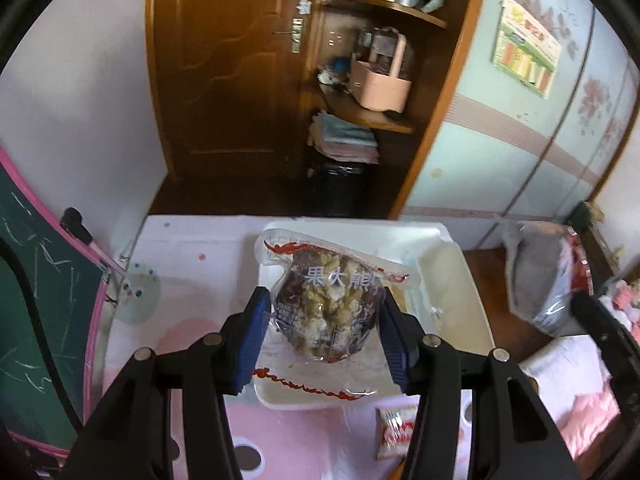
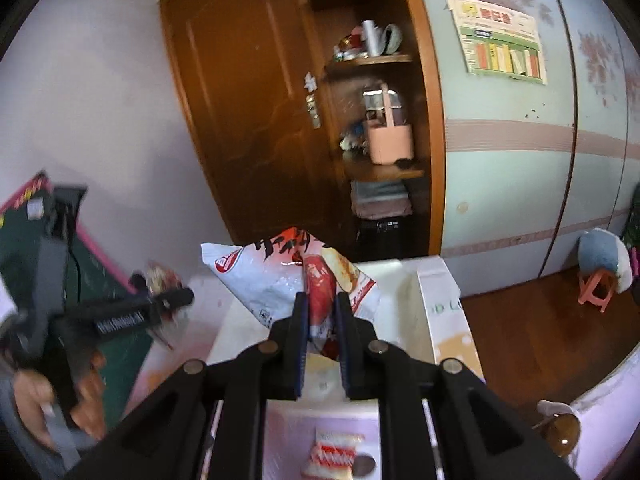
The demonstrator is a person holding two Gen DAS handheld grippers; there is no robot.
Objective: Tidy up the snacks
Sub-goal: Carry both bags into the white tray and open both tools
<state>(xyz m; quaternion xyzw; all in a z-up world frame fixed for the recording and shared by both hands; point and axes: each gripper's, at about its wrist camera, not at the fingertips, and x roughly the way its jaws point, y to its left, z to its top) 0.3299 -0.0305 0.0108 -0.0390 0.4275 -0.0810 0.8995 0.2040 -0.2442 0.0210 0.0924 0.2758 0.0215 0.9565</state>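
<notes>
**Both tools carrying snack packets above the white box**

The left tool (image 1: 322,320) has its blue-padded fingers (image 1: 252,336) closed part way onto a clear packet of brown, nut-filled snacks (image 1: 326,308), one pad against each side of the bulging middle. The packet, printed with white Chinese characters and red trim, hangs over the white box (image 1: 448,276) that sits on the worktop (image 1: 188,280), a surface covered in pale pink patterned cloth. Just nearer than the box, a small red-and-white wrapped snack (image 1: 394,432) lies flat on the cloth beside the tool's right arm.

The right tool (image 2: 322,312) has its fingers drawn close together, pinching the lower end of a white snack bag (image 2: 276,280) with red lettering and a picture of a sausage on it. The bag stands up from the grip and leans away to the left, above the open box, whose near side wall (image 2: 440,304) shows pale with faint letters. Beneath this tool the same small red-and-white snack (image 2: 334,454) rests on the worktop.

Off to the left, in the right wrist view, a hand grips the handle of the other tool, blurred. A green chalkboard with a pink frame (image 1: 44,300) leans beside the worktop. Behind stand a brown wooden door (image 1: 224,72), open shelves with a pink caddy (image 1: 380,80), and a pale blue wardrobe (image 1: 516,132).
</notes>
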